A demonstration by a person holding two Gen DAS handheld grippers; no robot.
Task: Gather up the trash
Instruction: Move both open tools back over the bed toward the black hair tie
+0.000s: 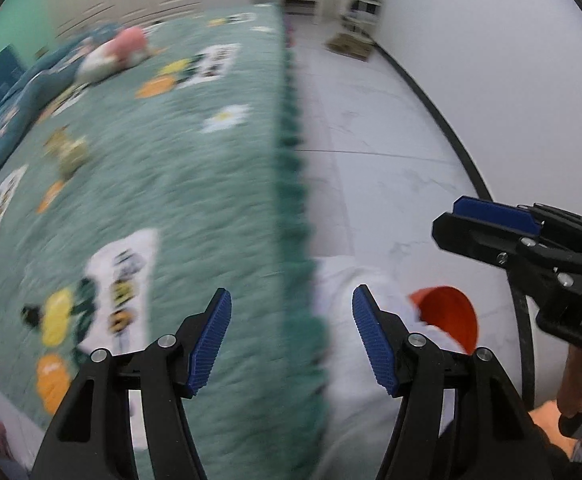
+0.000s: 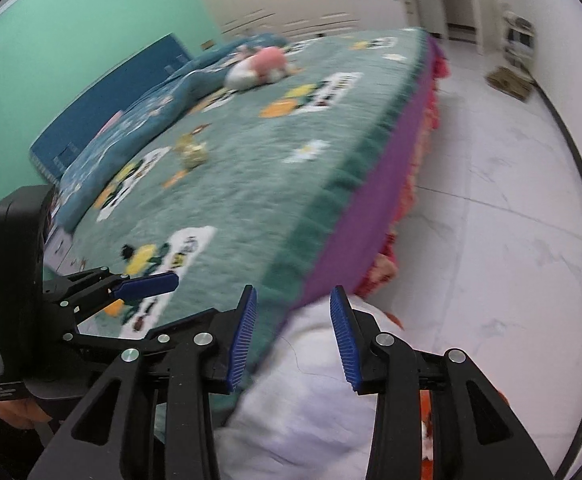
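A crumpled yellowish scrap (image 1: 67,152) (image 2: 191,150) lies on the green patterned bed cover (image 1: 195,184) (image 2: 259,184), far from both grippers. An orange bin (image 1: 451,316) (image 2: 427,404) lined with a white bag (image 1: 351,292) (image 2: 311,380) stands on the floor at the bed's edge, just below me. My left gripper (image 1: 291,296) hovers over the edge of the bed, open, with nothing between its pads. My right gripper (image 2: 294,294) hangs over the white bag, open and holding nothing. It also shows at the right of the left wrist view by its blue pad (image 1: 491,216). The picture is blurred.
A pink and white plush toy (image 1: 127,44) (image 2: 259,64) and a bunched blue quilt (image 2: 159,92) lie near the headboard. White tiled floor (image 1: 391,160) runs along the bed to a white wall. Flat cardboard (image 1: 349,46) (image 2: 509,80) and a small shelf unit (image 1: 361,4) stand far off.
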